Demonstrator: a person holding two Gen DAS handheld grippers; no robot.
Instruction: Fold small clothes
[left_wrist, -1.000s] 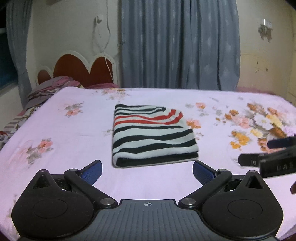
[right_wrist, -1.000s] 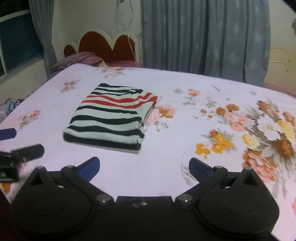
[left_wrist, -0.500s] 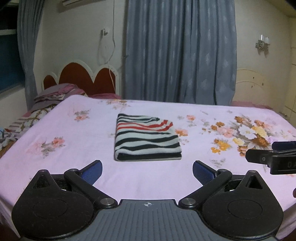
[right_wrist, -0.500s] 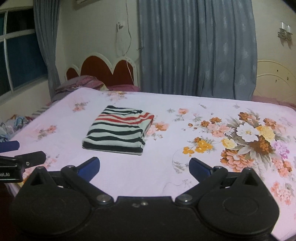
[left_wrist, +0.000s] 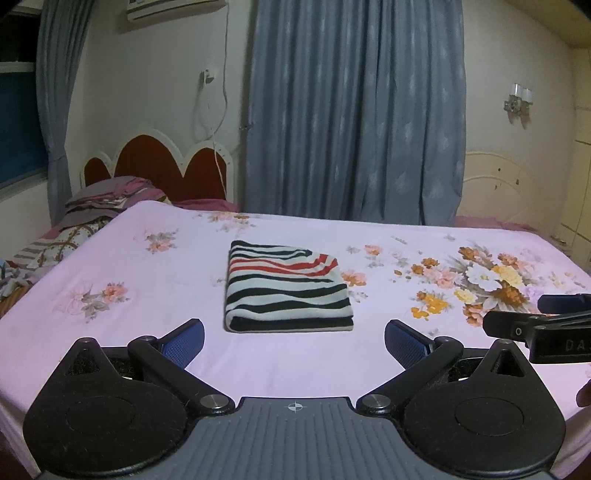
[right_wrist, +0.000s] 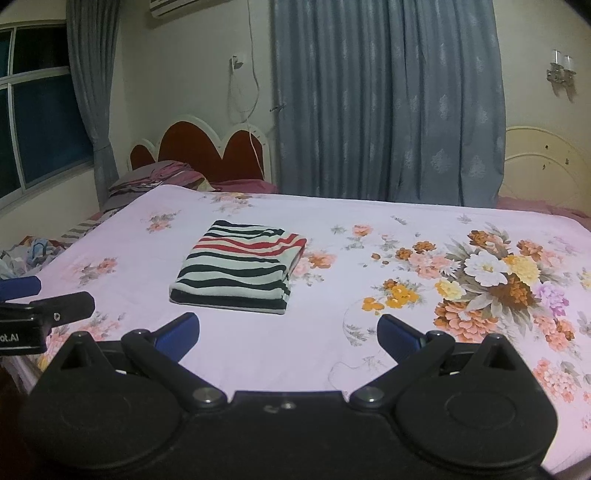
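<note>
A small striped garment (left_wrist: 286, 286), black, white and red, lies folded into a neat rectangle on the pink floral bedsheet (left_wrist: 147, 280). It also shows in the right wrist view (right_wrist: 240, 267). My left gripper (left_wrist: 294, 339) is open and empty, held back from the garment near the bed's front edge. My right gripper (right_wrist: 288, 334) is open and empty, also back from the garment and to its right. Each gripper shows at the edge of the other's view, the right one (left_wrist: 543, 325) and the left one (right_wrist: 40, 310).
A red scalloped headboard (left_wrist: 159, 166) and pillows (left_wrist: 107, 201) stand at the far left. Blue curtains (left_wrist: 354, 110) hang behind the bed. A pile of clothes (right_wrist: 26, 254) lies off the bed's left side.
Both grippers have drawn back and up from the bed, so the folded garment looks smaller and farther away. Both stay open. The garment has not moved.
</note>
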